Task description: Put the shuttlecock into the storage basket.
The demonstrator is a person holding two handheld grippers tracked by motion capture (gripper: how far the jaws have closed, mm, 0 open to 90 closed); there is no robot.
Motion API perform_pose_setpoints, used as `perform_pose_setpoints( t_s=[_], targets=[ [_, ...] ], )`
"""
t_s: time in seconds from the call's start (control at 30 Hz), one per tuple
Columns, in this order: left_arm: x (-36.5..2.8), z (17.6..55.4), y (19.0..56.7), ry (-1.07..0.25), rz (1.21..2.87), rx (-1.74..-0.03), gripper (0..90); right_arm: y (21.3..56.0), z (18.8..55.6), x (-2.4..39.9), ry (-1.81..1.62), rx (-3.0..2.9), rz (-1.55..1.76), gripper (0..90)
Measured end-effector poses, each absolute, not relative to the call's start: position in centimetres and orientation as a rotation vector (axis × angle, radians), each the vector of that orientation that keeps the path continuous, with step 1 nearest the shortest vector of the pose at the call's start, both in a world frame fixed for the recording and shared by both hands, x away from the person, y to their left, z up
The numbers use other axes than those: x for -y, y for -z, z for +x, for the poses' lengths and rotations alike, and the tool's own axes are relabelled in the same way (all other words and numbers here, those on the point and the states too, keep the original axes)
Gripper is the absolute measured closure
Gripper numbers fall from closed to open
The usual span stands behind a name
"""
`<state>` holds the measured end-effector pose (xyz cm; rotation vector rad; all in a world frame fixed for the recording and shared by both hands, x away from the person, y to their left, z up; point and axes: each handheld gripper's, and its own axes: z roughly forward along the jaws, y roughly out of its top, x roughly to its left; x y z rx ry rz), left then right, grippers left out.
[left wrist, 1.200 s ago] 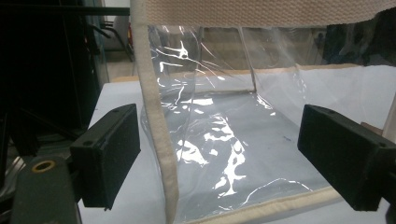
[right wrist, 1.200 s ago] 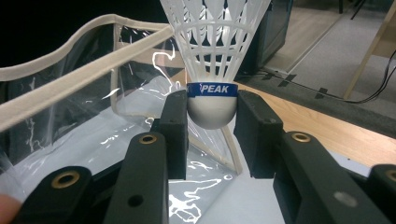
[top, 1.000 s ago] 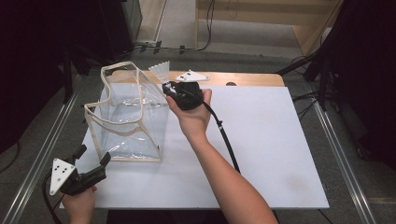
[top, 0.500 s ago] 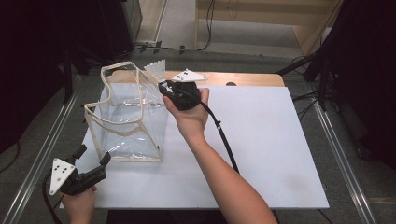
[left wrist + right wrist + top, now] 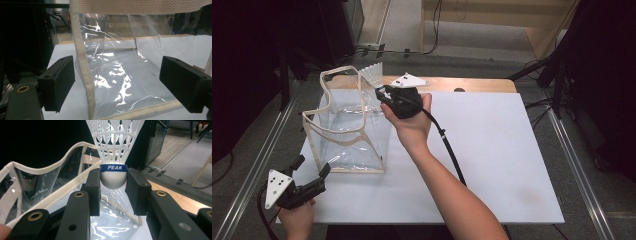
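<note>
I've nudged my right gripper [image 5: 113, 190], clamped on the white plastic shuttlecock [image 5: 113, 173], above the clear cream-trimmed bag [image 5: 347, 125], ready to drop it; left gripper [image 5: 309, 172] waits agape beside it.

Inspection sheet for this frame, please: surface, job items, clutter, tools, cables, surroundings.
Surface: white board on a wooden table.
Job's things: clear bag standing open; white shuttlecock, cork downward.
Clutter: nothing seen.
Tools: right tool clamps the shuttlecock's cork beside the bag's rim; left tool open, facing the bag's near side, apart from it.
Cables: black cable trails along the right forearm.
Surroundings: metal rails, grey floor, dark equipment.
</note>
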<state>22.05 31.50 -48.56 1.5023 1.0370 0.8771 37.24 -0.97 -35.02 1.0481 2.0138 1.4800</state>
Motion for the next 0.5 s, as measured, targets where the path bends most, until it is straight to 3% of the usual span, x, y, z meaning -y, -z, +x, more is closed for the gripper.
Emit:
perform_pose_setpoints(
  t_s=[0.5],
  targets=[
    [-31.47,22.06,48.57,-0.878,1.503,-1.036,13.7,34.33,36.21,0.29,-1.517,-2.030,0.993,63.0]
  ],
)
